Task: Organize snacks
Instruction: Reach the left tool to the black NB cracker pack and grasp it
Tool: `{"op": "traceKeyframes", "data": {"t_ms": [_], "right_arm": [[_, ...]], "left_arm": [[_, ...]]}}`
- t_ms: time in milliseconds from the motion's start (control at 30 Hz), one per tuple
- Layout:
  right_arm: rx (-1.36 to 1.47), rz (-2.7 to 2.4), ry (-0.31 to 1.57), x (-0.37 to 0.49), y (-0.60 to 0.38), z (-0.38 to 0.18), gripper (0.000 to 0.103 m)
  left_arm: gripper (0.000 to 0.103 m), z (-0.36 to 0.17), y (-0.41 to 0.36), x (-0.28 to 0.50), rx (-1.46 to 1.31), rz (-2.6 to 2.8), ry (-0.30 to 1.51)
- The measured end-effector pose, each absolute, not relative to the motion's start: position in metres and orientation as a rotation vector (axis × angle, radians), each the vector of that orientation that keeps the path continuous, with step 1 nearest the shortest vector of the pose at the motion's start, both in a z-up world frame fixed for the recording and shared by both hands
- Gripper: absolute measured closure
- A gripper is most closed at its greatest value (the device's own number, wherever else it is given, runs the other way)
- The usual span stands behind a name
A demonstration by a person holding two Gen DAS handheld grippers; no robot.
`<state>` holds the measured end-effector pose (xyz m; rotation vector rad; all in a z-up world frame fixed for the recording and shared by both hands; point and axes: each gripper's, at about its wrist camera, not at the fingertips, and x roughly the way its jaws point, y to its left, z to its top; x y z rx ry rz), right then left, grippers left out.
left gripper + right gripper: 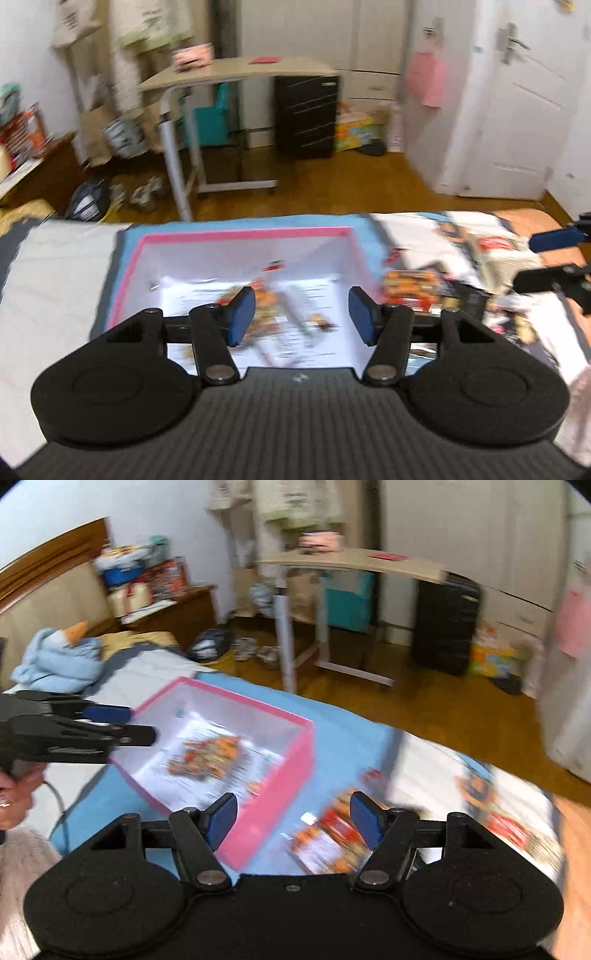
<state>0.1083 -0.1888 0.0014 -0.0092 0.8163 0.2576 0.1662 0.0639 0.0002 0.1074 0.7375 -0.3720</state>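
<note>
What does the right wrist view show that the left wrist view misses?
Right only: headboard, blue blanket, the hand holding the left gripper.
Left only: door with handle, right gripper at the edge.
Both: pink box holding a snack pack, loose packs beside it, desk.

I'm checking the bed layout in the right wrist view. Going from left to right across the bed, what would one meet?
Light blue bundle of cloth → left gripper → pink box with a snack packet inside → loose snack packets on the bed, between the fingers of the right gripper.
</note>
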Motion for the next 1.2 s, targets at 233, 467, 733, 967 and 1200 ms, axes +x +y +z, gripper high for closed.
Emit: {"op": "traceKeyframes", "data": {"t_ms": [233, 467, 733, 967, 1200], "right_arm": [[0.063, 0.153, 0.821, 0.063, -0.258, -0.007, 0.024], [0.038, 0.149, 0.923, 0.050, -0.289, -0.049, 0.020], [0.197, 0.248, 1.045, 0.060, -0.347, -0.110, 0.020], [0.094, 0.305, 1.086, 0.073, -0.348, -0.157, 0.020], [-0.057, 0.351, 1.097, 0.085, -0.337, -0.188, 0.022]], "left_arm": [[0.037, 0.009, -0.012, 0.127, 0.228, -0.554, 0.723], [0.037, -0.020, -0.068, 0.115, 0.231, -0.689, 0.814], [0.037, -0.078, -0.123, 0.123, 0.123, -0.751, 0.942], [0.046, -0.137, -0.166, 0.144, 0.044, -0.725, 1.126], [0.050, -0.176, -0.179, 0.161, -0.027, -0.625, 1.182]]}}
